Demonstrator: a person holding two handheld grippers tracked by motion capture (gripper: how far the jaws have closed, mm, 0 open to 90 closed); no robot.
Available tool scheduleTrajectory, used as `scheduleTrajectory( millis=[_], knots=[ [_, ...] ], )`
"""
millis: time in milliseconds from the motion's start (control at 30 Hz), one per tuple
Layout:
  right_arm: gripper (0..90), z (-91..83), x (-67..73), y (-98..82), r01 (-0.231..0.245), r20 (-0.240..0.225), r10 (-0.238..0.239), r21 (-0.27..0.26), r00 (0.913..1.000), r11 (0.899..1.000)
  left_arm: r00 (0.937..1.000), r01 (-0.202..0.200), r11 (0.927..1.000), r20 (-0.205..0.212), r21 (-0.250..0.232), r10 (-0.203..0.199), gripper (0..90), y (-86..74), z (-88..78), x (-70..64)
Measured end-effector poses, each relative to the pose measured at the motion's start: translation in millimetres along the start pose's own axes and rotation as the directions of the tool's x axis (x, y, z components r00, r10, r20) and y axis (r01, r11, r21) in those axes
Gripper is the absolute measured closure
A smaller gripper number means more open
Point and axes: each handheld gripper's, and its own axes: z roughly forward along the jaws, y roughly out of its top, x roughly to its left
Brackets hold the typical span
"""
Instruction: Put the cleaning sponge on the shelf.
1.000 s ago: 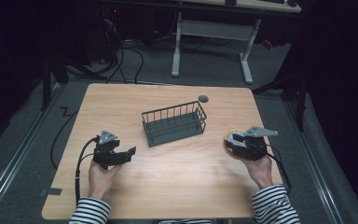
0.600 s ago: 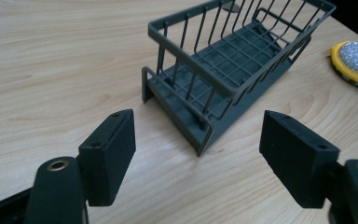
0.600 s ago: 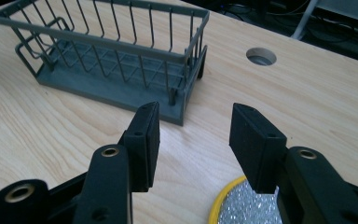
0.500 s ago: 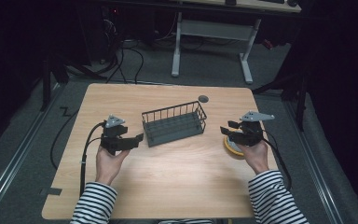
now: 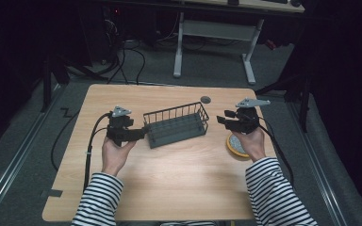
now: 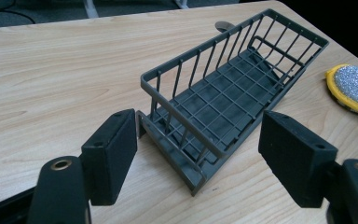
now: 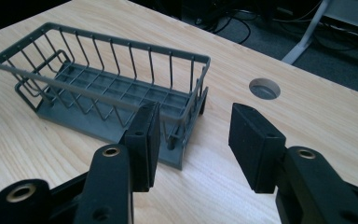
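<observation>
1. A dark grey wire basket [image 5: 176, 125] sits on the light wooden tabletop [image 5: 169, 188], a little above the middle of the high view, with its long sides running left to right.
2. The left tool [image 5: 139, 135] is held just left of the basket's left end. In the left gripper view its jaws stand apart and released, with the basket's [image 6: 228, 98] near corner between them; the left pad is just beside that corner, and whether it touches cannot be told.
3. The right tool [image 5: 222, 117] hovers just right of the basket's right end. In the right gripper view its jaws are released and hold nothing, with the basket's [image 7: 107, 88] end behind the left pad.
4. A yellow-rimmed scouring pad [image 5: 235, 145] with a silvery top lies on the tabletop at centre right of the high view, partly under the right hand [image 5: 252, 141].
5. A round hole [image 5: 205, 99] in the tabletop lies above the basket, near the far edge.
6. Both forearms wear black-and-white striped sleeves [image 5: 96, 197] and enter from the bottom of the high view.
</observation>
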Motion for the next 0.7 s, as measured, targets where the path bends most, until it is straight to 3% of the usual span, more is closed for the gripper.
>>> scheduleTrajectory(
  millis=[167,467,700],
  knots=[
    [53.5,10.0,-1.1,11.2,-0.001,-0.003,0.001,0.01,1.0,1.0,0.9999,0.016,0.9999,0.005,-0.005,-0.016,28.7,4.2,4.8,0.4],
    [53.5,35.5,0.5,23.2,-0.004,-0.004,0.004,0.059,1.0,0.998,0.9993,0.014,0.9994,-0.035,0.032,-0.013,29.5,12.8,19.5,1.1],
    [53.6,50.9,-5.8,20.9,-0.037,0.009,0.036,0.1,0.9993,0.994,0.9978,0.03,0.9981,-0.061,0.054,-0.027,31.4,11.5,28.1,6.0]
  ],
)
